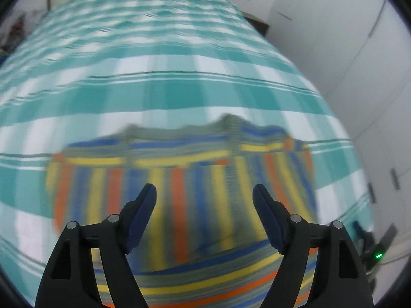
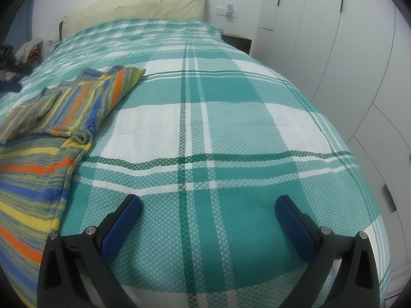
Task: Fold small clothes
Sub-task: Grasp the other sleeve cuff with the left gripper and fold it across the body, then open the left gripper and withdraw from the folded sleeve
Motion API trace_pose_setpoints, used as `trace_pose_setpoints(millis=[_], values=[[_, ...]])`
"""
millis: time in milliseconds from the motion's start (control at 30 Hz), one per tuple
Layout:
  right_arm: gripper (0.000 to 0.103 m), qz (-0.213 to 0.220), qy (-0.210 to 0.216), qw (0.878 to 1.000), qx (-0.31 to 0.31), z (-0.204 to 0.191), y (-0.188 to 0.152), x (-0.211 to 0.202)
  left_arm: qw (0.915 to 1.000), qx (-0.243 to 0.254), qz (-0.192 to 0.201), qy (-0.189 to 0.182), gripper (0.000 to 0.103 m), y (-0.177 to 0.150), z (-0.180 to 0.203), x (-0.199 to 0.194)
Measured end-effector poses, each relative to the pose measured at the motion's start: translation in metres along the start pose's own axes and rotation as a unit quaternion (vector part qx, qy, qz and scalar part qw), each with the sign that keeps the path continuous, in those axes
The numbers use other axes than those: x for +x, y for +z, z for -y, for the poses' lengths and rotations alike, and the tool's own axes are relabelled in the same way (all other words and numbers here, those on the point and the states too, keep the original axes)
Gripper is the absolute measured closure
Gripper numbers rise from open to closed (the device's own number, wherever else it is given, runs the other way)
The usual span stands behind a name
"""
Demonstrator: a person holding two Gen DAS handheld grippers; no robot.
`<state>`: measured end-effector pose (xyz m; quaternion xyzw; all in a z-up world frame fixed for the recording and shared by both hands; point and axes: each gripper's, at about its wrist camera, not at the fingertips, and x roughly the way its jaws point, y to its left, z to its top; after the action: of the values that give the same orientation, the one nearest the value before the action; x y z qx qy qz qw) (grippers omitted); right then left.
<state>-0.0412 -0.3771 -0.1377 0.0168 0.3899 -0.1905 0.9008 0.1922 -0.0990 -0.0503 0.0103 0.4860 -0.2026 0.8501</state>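
My left gripper [image 1: 204,192] hangs over the striped garment [image 1: 185,179], its jaws spread apart with nothing between the dark blue pads [image 1: 143,213] — they grip no cloth. The whole left view is smeared by motion, so I can read only the broad bands of orange, yellow, blue and grey-green on the knit. The garment lies on the bed [image 1: 159,59], spread flat over the teal-and-white checked bedspread, with its upper part folded so that the stripes there run crosswise to the stripes nearer me.

From the right wrist camera the picture is sharp. My right gripper [image 2: 208,202] is also released, jaws wide, poised above bare bedspread near the foot edge of the bed and well apart from the garment, which sits toward the left side of the bed. There I can see a folded section lying on top of the lower layer, with a small rolled bunch of fabric at the garment's right edge. A cream headboard [image 2: 133,7] stands at the far end of the bed — white wardrobe doors [image 2: 334,51] run along the right side.
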Motion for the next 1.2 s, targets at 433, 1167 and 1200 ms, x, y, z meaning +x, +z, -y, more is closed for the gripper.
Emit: trace_pose_setpoints(millis=[433,1167,1200], values=[[0.000,0.000,0.000,1.000,0.000,0.000,0.000,0.000,0.9813,-0.059,-0.031,0.181,0.010,-0.116,-0.148,-0.023],[0.001,0.002,-0.011,1.000,-0.006,-0.002,-0.001,-0.002,0.9777,-0.121,0.056,0.162,0.001,-0.197,-0.175,-0.053],[0.001,0.002,-0.012,1.000,-0.007,-0.003,-0.002,-0.002,0.9777,-0.122,0.057,0.162,0.001,-0.197,-0.175,-0.053]])
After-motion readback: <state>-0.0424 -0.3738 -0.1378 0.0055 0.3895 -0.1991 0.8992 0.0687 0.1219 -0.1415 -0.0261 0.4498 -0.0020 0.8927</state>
